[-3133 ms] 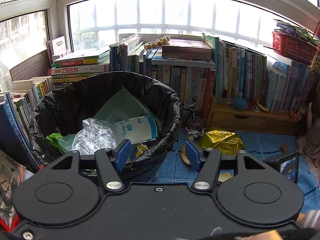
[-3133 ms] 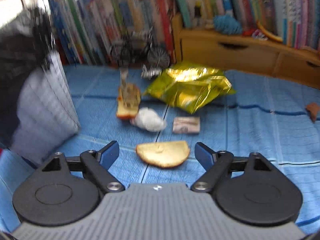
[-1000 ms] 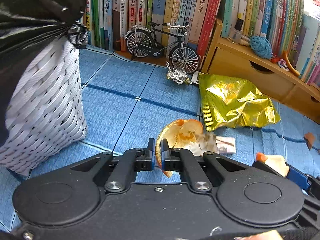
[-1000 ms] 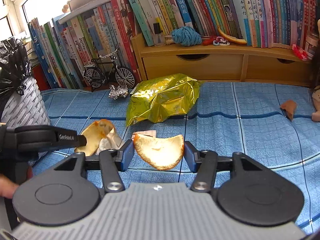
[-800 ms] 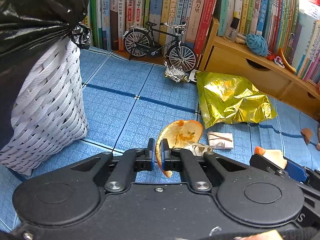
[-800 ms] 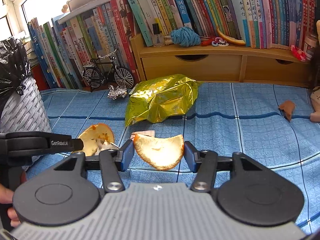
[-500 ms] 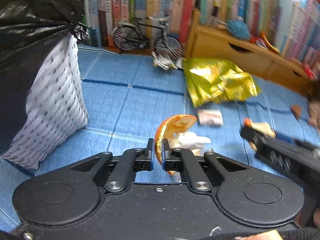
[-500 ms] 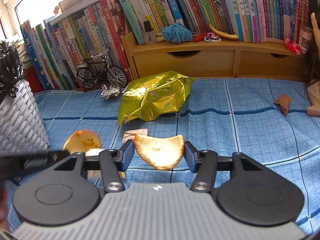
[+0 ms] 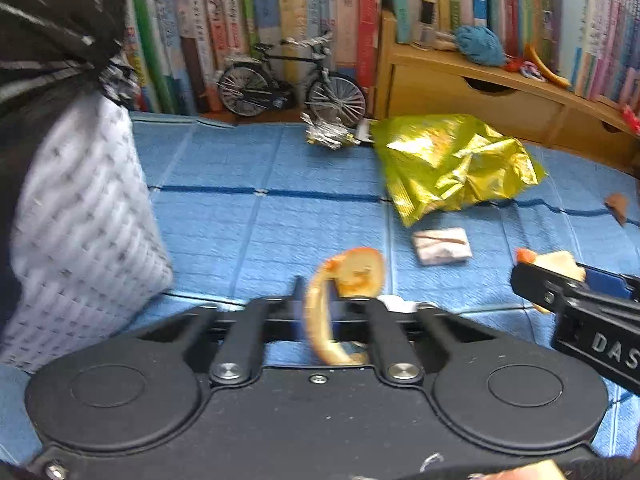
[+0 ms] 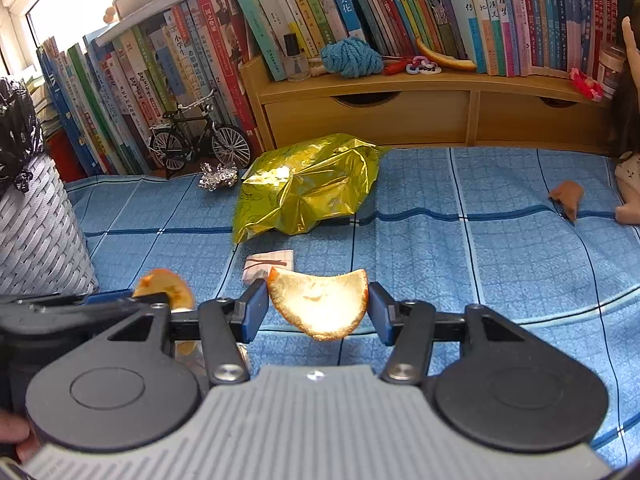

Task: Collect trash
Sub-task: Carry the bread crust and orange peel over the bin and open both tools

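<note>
My left gripper is shut on a curled orange peel held above the blue mat; the view is blurred. My right gripper is shut on a second, flatter orange peel between its blue pads. The white woven bin with a black liner stands at the left, also visible in the right wrist view. On the mat lie a gold foil bag, a folded paper wrapper, a silver foil ball and a brown scrap.
A model bicycle stands before a row of books. A wooden drawer shelf with a blue yarn ball runs along the back. A white tissue lies just beyond my left fingers. A hand shows at the lower left.
Both grippers, open three seconds ago, have shut on peels. In the last second my left gripper rose and swung with its peel, leaving the tissue on the mat; the right one stayed almost still.
</note>
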`<state>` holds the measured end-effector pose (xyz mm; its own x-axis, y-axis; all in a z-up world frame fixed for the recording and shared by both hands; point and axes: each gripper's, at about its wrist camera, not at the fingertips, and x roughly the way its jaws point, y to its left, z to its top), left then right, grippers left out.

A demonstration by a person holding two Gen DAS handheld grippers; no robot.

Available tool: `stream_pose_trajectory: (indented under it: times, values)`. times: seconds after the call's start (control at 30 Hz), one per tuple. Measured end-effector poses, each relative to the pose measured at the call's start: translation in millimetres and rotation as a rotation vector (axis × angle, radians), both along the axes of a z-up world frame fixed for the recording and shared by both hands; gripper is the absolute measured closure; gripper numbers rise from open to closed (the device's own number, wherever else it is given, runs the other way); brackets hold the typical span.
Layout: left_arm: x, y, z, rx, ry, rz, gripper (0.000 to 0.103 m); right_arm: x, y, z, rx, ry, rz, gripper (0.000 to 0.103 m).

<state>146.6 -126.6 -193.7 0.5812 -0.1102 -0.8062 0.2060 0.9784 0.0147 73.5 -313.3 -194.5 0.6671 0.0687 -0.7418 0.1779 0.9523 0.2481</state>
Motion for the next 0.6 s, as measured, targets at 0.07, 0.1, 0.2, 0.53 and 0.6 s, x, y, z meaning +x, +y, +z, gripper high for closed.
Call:
stream_pose_trajectory:
  times: [0.07,0.1,0.2,0.53,0.6]
  values:
    - [-1.0,5.0,3.7,-0.025,0.006,0.006,0.099,-0.7,1.4,2.5,0.001,-0.006,0.005,0.045]
    - [-3.7,5.0,5.8,-0.014,-0.003,-0.002,0.099,-1.1,2.5,4.1,0.001,-0.009,0.007,0.045]
    - [-12.9,5.4,12.5,-0.005,-0.017,-0.023,0.099,-3.0,6.2,10.4,-0.001,-0.021,0.014,0.045]
    - [-50.3,11.4,74.5,-0.061,-0.12,-0.032,0.099,-23.8,18.5,49.1,-0.016,-0.089,0.038,0.045]
    - [-59.3,15.0,92.2,-0.068,-0.151,-0.032,0.099,-30.8,19.8,60.1,-0.011,-0.107,0.037,0.045]
